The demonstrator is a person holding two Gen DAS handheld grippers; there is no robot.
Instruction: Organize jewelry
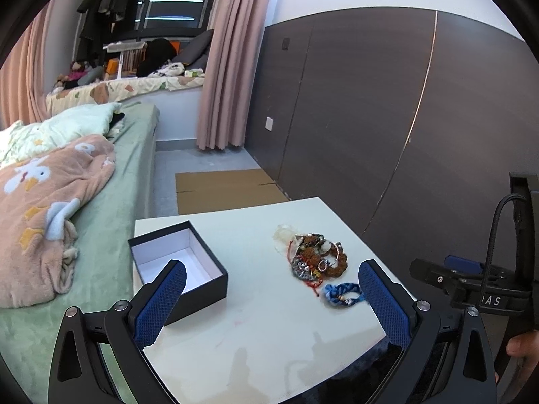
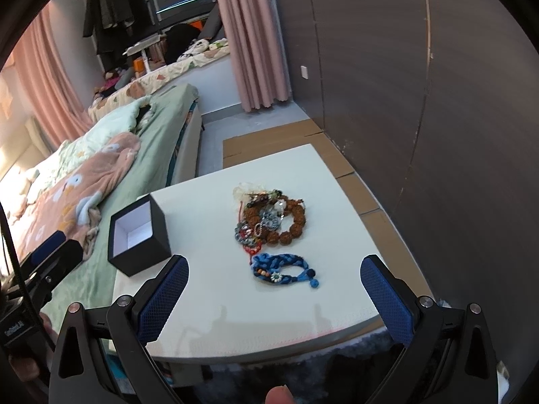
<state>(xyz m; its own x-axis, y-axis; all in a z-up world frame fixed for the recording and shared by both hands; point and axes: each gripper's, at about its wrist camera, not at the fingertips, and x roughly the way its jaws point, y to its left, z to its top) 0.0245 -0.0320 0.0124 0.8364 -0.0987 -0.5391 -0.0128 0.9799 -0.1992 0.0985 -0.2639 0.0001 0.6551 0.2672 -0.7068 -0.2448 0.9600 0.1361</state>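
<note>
We see a white table (image 2: pixel 323 175) beside a bed with a green sheet (image 1: pixel 111 229). At the table's left edge stands an open black box (image 2: pixel 139 239) with a white lining, nothing visible inside it. Right of centre lies a tangled jewelry pile (image 2: pixel 271 217): a brown bead bracelet (image 2: pixel 293 222), silver chain pieces and a red cord (individual items are hard to separate). Just in front of the pile, on its near side, lies a blue braided bracelet (image 2: pixel 283 267), touching the red cord's end.

The left gripper (image 1: pixel 272 298) hovers over the near table edge, jaws spread wide, holding nothing; its left blue pad (image 1: pixel 161 303) overlaps the box in this view. The right gripper (image 2: pixel 274 298) hovers likewise, jaws wide and unloaded, with the blue bracelet framed between its fingers. Flattened cardboard (image 1: pixel 225 188) lies on the floor beyond the table.
</note>
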